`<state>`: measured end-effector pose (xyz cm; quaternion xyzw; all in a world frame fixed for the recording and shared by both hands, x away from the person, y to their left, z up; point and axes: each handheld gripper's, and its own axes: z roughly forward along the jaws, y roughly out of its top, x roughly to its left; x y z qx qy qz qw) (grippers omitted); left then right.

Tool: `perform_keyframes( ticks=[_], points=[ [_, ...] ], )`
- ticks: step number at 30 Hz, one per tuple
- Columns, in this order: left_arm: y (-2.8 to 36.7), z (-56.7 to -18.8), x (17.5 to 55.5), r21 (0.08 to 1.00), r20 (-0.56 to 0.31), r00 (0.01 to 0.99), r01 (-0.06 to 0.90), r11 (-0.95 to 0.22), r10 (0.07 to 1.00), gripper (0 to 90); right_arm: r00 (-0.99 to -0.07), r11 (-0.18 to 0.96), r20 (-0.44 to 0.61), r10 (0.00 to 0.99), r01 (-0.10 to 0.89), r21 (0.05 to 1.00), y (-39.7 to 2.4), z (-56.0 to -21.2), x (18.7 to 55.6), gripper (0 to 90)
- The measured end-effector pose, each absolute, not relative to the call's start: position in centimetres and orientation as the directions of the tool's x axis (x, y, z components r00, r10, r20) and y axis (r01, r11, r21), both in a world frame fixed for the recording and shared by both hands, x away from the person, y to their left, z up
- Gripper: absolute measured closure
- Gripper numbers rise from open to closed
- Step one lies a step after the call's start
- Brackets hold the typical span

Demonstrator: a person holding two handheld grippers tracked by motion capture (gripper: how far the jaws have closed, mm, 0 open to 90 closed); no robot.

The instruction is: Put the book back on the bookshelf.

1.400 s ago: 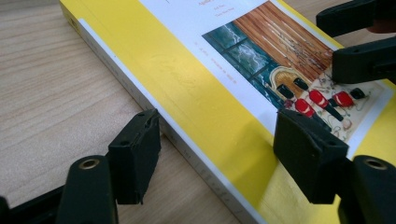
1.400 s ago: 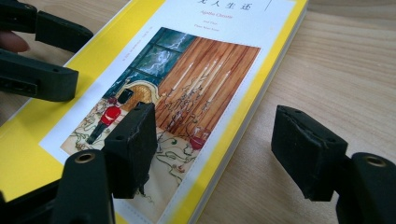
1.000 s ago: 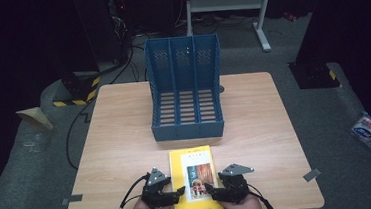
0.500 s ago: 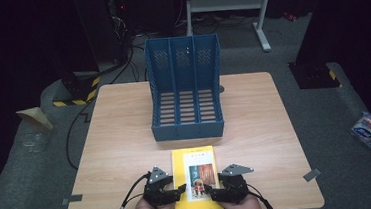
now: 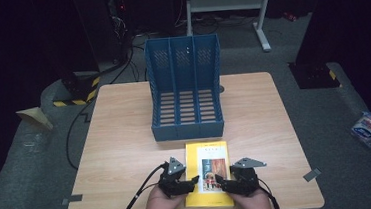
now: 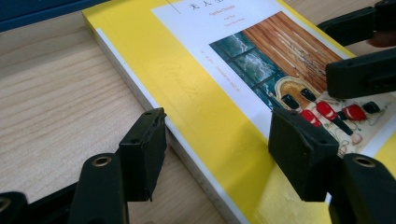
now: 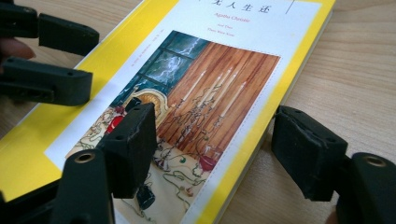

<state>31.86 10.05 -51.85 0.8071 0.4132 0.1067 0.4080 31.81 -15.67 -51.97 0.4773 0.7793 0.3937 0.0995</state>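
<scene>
Grasp step: your left claw (image 5: pixel 193 180) and right claw (image 5: pixel 220 181), both spread, straddle the yellow book's (image 5: pixel 208 175) long edges at table 6 o'clock. Next: pinch, lift toward rack (image 5: pixel 185 97) at 12 o'clock.

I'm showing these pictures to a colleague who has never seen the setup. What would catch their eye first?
Probably the bright yellow book lying flat at the table's near edge, with the left gripper and right gripper straddling its two long edges, jaws apart. Next, the blue three-slot file rack standing just behind it.
</scene>
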Motion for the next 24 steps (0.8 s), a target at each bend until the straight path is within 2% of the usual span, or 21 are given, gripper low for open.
perform_keyframes(
  ticks=[3, 9, 13, 17, 20, 22, 24],
  points=[
    [10.8, -52.5, 31.5, 0.763, -0.22, 0.634, 0.585, -0.274, 0.741, 38.4, -0.514, 0.226, 0.221, 0.829, 0.668, 0.709, -15.6, -52.1, 32.0, 25.2],
    [10.7, -52.5, 31.3, 0.773, -0.194, 0.645, 0.565, -0.289, 0.739, 38.9, -0.512, 0.238, 0.211, 0.832, 0.675, 0.698, -14.8, -52.0, 32.0, 22.7],
    [10.8, -52.5, 31.3, 0.778, -0.186, 0.641, 0.559, -0.287, 0.745, 40.9, -0.487, 0.208, 0.243, 0.839, 0.7, 0.683, -15.1, -51.8, 32.2, 29.7],
    [10.6, -52.5, 31.2, 0.782, -0.181, 0.638, 0.554, -0.284, 0.748, 41.4, -0.489, 0.18, 0.245, 0.837, 0.669, 0.721, -15.4, -51.2, 31.8, 36.7],
    [10.6, -52.5, 31.2, 0.783, -0.184, 0.637, 0.555, -0.28, 0.749, 41.4, -0.531, 0.174, 0.259, 0.807, 0.633, 0.754, -15.6, -50.4, 31.5, 45.7],
    [10.6, -52.5, 31.2, 0.783, -0.185, 0.637, 0.556, -0.279, 0.748, 41.4, -0.562, 0.193, 0.275, 0.78, 0.634, 0.749, -15.0, -50.3, 31.2, 48.0],
    [10.6, -52.5, 31.2, 0.784, -0.185, 0.637, 0.555, -0.278, 0.749, 41.4, -0.558, 0.234, 0.202, 0.805, 0.611, 0.756, -14.4, -50.3, 30.8, 49.5]
  ],
)
